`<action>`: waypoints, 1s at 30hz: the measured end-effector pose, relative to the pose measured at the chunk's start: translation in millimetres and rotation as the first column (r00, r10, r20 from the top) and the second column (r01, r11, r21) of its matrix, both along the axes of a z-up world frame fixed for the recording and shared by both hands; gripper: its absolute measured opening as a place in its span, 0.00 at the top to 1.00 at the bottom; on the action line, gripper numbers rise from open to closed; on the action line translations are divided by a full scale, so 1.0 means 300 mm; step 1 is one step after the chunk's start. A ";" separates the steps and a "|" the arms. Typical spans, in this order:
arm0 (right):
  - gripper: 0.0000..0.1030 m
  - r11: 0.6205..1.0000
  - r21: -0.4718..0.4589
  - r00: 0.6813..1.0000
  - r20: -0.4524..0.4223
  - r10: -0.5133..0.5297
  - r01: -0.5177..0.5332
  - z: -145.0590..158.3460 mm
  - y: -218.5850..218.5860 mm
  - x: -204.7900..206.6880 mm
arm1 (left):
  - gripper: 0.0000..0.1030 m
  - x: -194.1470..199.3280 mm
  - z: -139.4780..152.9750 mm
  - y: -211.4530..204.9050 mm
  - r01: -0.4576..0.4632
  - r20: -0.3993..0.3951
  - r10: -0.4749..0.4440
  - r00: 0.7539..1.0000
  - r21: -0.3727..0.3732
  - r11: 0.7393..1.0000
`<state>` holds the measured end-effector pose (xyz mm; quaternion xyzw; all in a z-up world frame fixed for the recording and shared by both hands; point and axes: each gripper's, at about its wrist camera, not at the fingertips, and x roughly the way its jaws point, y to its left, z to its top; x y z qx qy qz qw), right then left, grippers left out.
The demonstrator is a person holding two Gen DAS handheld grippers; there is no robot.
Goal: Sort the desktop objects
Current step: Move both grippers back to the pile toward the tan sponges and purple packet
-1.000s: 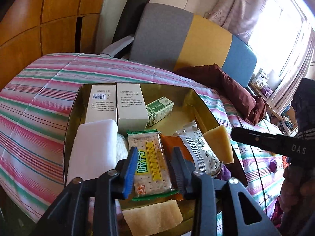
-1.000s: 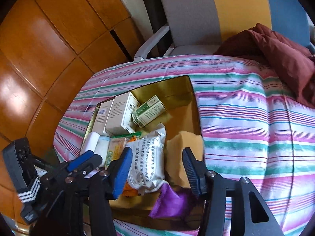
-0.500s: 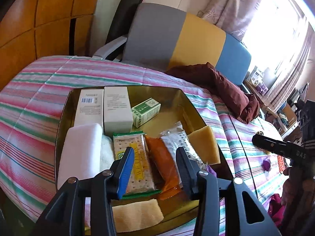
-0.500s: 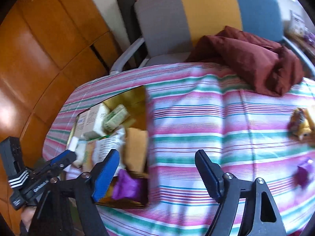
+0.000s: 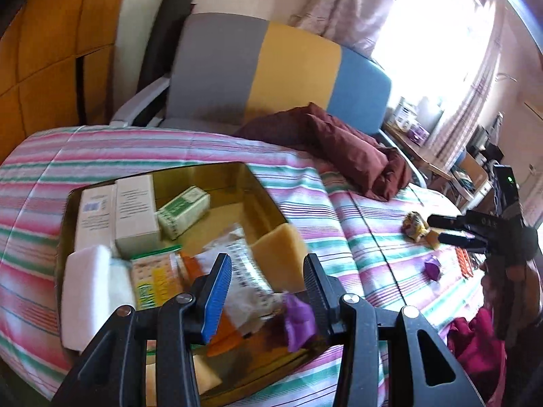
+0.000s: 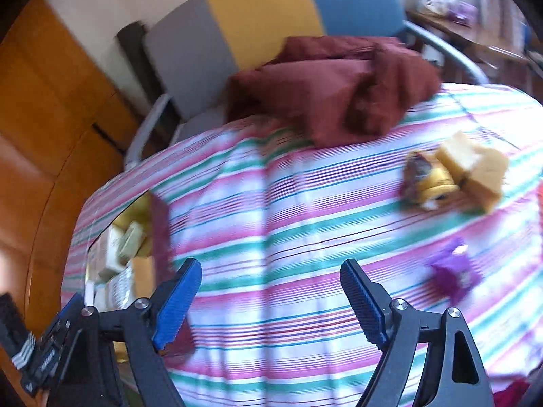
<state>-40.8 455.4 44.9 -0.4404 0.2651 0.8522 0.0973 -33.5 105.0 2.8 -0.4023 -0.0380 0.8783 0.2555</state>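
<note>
Right gripper (image 6: 271, 300): jaws spread wide, empty, over bare striped cloth (image 6: 271, 203) on the bench. Left gripper (image 5: 268, 291): jaws likewise spread, empty, hovering above the near end of the gold tray (image 5: 261, 190), which is already well filled with boxes and packets.

Nearest loose item, right of the right gripper: purple wrapper (image 6: 454, 273). Judged very light, crinkly and soft; it should be pinched across its bunched middle. Motion blur prevents reading its long axis.

Farther off: yellow-and-purple packet (image 6: 429, 183), touching two sponge blocks (image 6: 475, 169). The packet's long axis appears to run near-left to far-right. The sponges are judged light and compressible; grip across the short faces, squarely, to prevent squirming.

Beyond: maroon cloth (image 6: 339, 91), heaped at the far edge.
</note>
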 end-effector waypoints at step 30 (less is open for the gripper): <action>0.39 0.882 -0.139 0.891 0.144 -0.432 0.450 -0.263 0.816 0.105 | 0.53 0.043 -0.051 0.536 0.343 0.040 -0.340 0.939 -0.106 0.933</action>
